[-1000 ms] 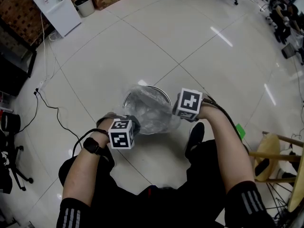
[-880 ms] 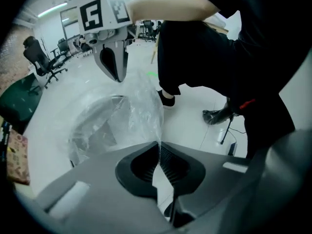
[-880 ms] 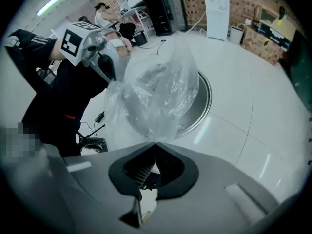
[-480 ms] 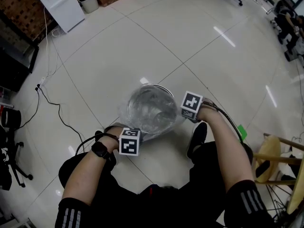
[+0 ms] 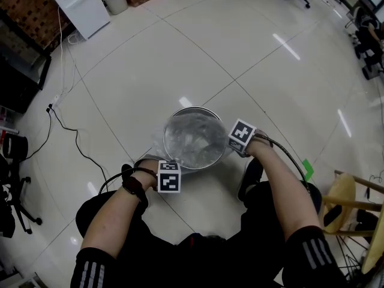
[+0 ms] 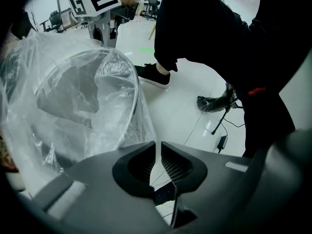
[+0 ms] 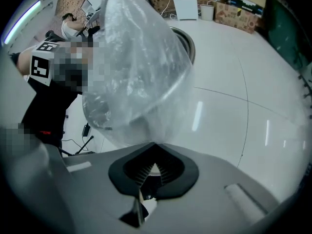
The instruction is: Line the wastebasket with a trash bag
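left gripper (image 6: 158, 152): jaws narrow, just opening, film in the gap | right gripper (image 7: 153, 155): clamped on trash bag (image 5: 191, 138) hem | bag lay over wastebasket (image 5: 195, 108) rim, between both grippers, each at a near side

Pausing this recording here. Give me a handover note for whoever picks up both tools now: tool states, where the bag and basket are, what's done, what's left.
Left tool: jaws have just been opening; a narrow gap shows, with bag film at it but not pinched.
Right tool: shut on the edge of the clear plastic trash bag.
Round metal wastebasket: upright between the tools, bag inside, film draped outside the rim on both tool sides.
Done: bag in and pulled down over the near rim.
Left: likely release the right tool; far rim coverage cannot be judged here.
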Demonstrator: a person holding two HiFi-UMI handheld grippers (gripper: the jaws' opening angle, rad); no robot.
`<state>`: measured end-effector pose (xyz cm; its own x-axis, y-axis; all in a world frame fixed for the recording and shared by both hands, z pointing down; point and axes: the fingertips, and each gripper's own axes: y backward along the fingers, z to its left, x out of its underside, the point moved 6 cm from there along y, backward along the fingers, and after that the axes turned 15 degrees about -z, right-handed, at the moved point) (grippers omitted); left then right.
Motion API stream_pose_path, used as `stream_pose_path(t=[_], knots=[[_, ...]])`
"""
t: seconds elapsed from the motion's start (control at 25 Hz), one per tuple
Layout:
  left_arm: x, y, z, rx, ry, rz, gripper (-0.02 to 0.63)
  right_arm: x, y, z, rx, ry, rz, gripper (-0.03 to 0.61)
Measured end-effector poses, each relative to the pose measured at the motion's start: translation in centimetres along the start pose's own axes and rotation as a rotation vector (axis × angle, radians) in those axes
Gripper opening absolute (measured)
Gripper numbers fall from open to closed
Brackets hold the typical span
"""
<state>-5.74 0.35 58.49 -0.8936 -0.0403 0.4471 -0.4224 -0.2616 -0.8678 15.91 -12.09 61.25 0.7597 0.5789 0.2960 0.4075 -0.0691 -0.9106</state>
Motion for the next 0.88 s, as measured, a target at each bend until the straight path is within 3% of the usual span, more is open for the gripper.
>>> stream_pose_path(t=[0.24, 0.4, 0.88], knots=[[0.9, -0.5, 0.1, -0.001, 0.018, 0.049, 0.056, -0.6, -1.2, -0.9, 0.012, -0.058, -0.065, 0.013], [1.3, 0.2, 0.4, -0.002, 0.019, 0.069, 0.102, -1.1, -0.2, -0.4, 0.011, -0.002, -0.029, 0.105], [-0.9, 5.2, -1.0, 0.041, 0.074, -0.064, 0.14, -2.8, 6.2, 1.9, -0.065, 0.153, -0.012, 0.159]])
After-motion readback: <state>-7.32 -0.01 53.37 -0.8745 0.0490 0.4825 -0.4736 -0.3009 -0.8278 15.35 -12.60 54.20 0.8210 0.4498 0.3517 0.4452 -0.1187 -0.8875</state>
